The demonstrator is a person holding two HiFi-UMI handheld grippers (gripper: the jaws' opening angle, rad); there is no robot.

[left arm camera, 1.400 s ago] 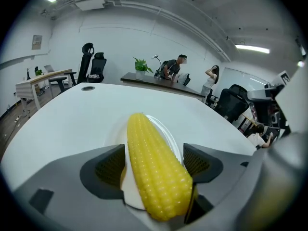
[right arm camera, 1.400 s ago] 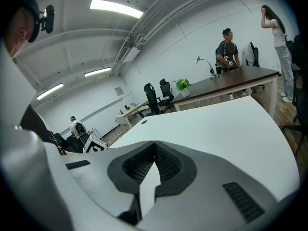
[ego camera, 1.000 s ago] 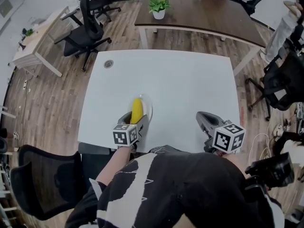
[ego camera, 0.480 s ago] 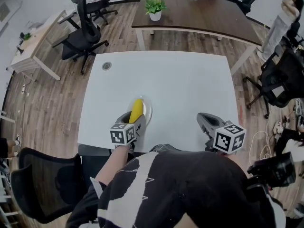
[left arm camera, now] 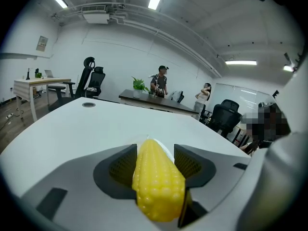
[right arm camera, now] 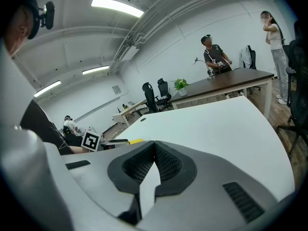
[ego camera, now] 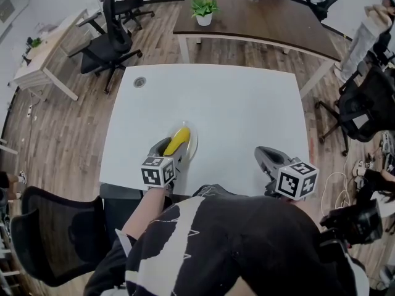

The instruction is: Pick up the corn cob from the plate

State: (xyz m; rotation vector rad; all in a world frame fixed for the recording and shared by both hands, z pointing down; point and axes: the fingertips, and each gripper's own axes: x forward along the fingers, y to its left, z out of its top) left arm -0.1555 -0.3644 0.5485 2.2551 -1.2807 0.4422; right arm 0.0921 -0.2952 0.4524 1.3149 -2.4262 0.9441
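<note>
while mid-closure, left tool [left arm camera: 155,149] on cob [left arm camera: 157,184]

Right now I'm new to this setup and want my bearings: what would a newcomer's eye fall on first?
The bright yellow corn cob, clamped in the left gripper, whose jaws have just been closing on it, at the near edge of the white table over the plate. To its right, the right gripper hangs shut and empty; beyond stands a dark table with a potted plant.

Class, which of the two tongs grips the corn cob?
The left tongs: their jaws, just closing, clamp the yellow corn cob; the right tongs are shut on nothing.
</note>
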